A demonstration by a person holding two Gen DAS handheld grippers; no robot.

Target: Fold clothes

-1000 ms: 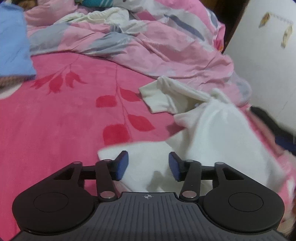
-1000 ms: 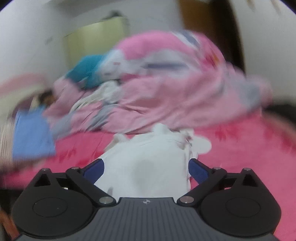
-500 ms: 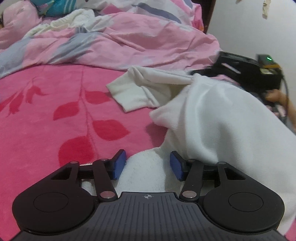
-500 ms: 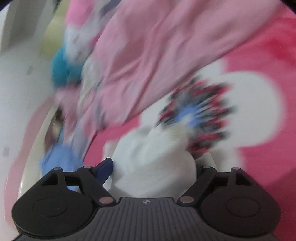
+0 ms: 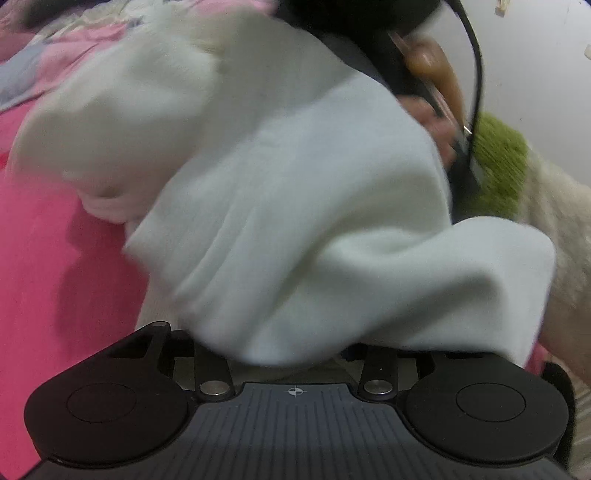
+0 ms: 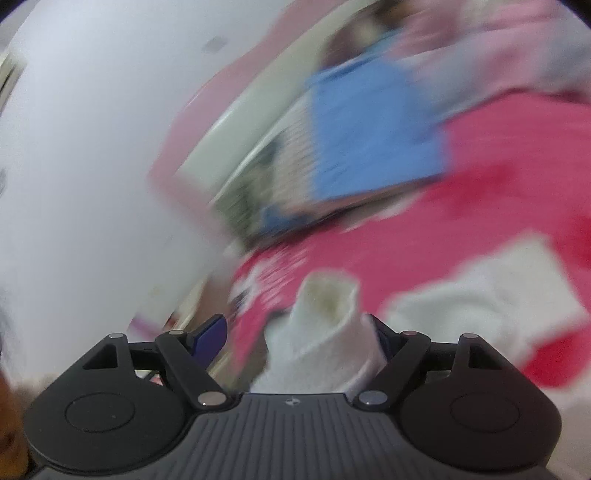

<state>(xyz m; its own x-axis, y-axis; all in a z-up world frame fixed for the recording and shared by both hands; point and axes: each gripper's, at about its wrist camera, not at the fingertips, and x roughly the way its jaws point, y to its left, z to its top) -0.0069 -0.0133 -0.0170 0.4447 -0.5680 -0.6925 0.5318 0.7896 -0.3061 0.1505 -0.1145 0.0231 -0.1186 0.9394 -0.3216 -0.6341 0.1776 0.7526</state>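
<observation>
A white fleece garment point(image 5: 295, 192) fills the left wrist view and drapes over the front of my left gripper point(image 5: 291, 343). Its pads are hidden under the cloth while its jaws are closing. In the right wrist view, a rolled edge of the white garment point(image 6: 325, 332) stands between the fingers of my right gripper point(image 6: 297, 332). It leans on the right finger, and the left pad point(image 6: 210, 332) stands clear of it. More of the garment point(image 6: 498, 295) lies on the pink bed sheet point(image 6: 480, 184). The picture is blurred.
A folded blue cloth point(image 6: 369, 129) lies at the bed's far side by a white wall point(image 6: 92, 166). In the left wrist view, a hand point(image 5: 428, 62) with a green knitted cuff point(image 5: 495, 162) holds the other black gripper body point(image 5: 351, 22) above the garment. Pink bedding point(image 5: 55, 258) lies to the left.
The white garment has been lifted up and over the left gripper, hiding its pads. The right gripper has swung round sharply from the pink quilt toward the wall and blue cloth, its jaws narrower.
</observation>
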